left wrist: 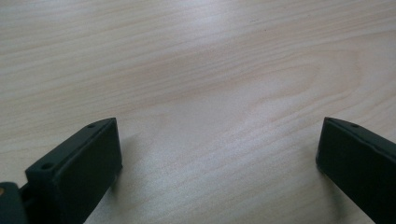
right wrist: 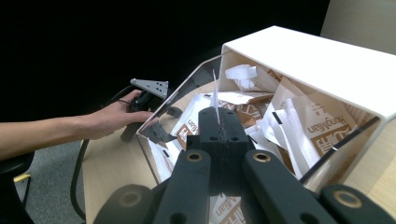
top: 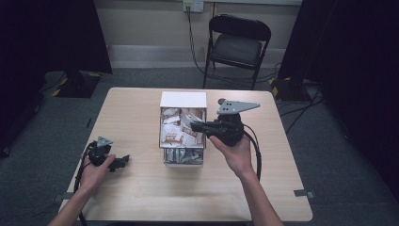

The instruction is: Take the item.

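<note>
A clear box (top: 183,99) with a white lid stands at the table's middle, full of brown-and-white packets (top: 174,127). My right gripper (top: 194,126) hangs over the box's open front, held from the right. In the right gripper view its jaws (right wrist: 218,123) are pressed together on a thin white packet (right wrist: 215,91) that stands edge-on above them, over the other packets (right wrist: 308,126). My left gripper (top: 124,160) rests low on the table at the left, pointing right. Its fingers (left wrist: 79,168) stand wide apart over bare wood, with nothing between them.
The wooden table (top: 141,197) has bare room to the left, right and front of the box. A black folding chair (top: 237,42) stands behind the far edge. Dark curtains hang on both sides, and cables lie on the grey floor.
</note>
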The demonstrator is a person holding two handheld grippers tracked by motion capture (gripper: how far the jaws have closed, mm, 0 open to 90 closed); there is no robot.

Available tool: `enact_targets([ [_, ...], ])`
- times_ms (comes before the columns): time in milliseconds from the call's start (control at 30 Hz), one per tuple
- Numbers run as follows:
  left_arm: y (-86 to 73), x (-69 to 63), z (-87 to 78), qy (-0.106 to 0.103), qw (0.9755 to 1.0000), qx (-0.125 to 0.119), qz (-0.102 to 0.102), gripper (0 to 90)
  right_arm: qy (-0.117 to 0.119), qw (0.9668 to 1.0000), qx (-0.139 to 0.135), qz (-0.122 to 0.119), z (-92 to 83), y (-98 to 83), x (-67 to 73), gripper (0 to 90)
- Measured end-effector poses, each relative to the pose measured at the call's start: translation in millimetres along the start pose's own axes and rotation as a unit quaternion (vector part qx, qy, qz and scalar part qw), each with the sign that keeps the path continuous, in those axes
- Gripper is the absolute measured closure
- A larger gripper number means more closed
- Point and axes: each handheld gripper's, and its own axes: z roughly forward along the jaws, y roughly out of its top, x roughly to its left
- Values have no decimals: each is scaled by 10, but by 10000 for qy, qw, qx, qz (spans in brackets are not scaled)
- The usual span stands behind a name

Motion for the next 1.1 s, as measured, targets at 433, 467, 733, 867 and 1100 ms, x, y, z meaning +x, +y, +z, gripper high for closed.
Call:
enact_targets([
  [433,0,0,0,1,10000,1,1,0,8,9999,-159,-64,-145,55,40,900],
  [467,0,0,0,0,10000,2,3,0,9,9998,-159,-71,-154,58,41,900],
  [733,0,1,0,-6,10000,2,5,0,-29,9996,-227,-134,-248,82,76,900],
  [867,0,-1,1,3,10000,-8,-11,0,-43,9995,-264,-191,-298,113,111,900],
  [1100,0,-2,1,2,10000,-9,-13,0,-172,9992,-326,-152,-401,148,104,900],
])
